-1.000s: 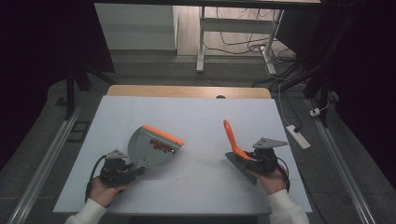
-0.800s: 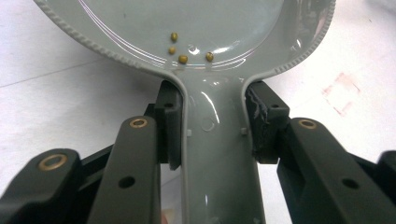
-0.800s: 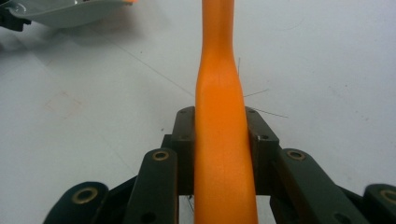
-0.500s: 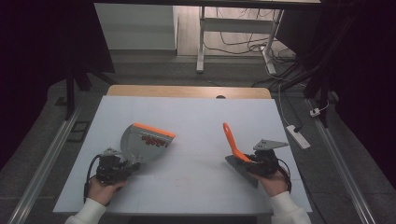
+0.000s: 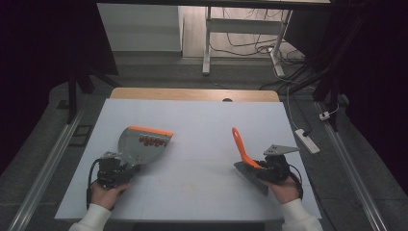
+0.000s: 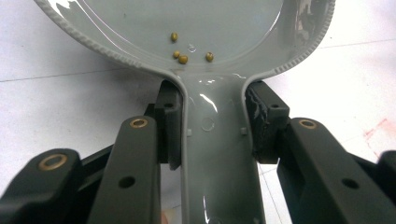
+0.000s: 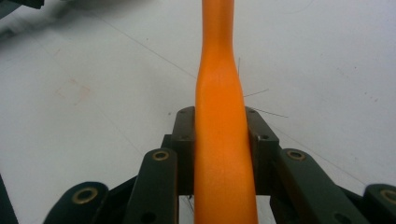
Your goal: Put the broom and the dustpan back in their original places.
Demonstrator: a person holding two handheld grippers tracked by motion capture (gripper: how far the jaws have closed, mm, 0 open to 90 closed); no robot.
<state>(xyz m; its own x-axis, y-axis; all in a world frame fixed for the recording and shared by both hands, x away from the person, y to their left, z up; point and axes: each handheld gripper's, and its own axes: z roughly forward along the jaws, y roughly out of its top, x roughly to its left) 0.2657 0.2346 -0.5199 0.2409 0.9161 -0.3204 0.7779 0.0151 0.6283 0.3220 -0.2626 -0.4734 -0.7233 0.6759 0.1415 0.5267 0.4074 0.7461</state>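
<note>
You are clamping the left gripper (image 6: 210, 154) on the neck of the grey dustpan (image 5: 139, 147), which is lying left of the table's (image 5: 202, 120) middle with small beans (image 6: 182, 58) in it. The right gripper (image 7: 219, 154) is pinching the orange brush handle (image 7: 219, 116), right of the dustpan. Both are looking like light, stiff, slick plastic; gripping the narrow handles is suiting them. No readable writing.
</note>
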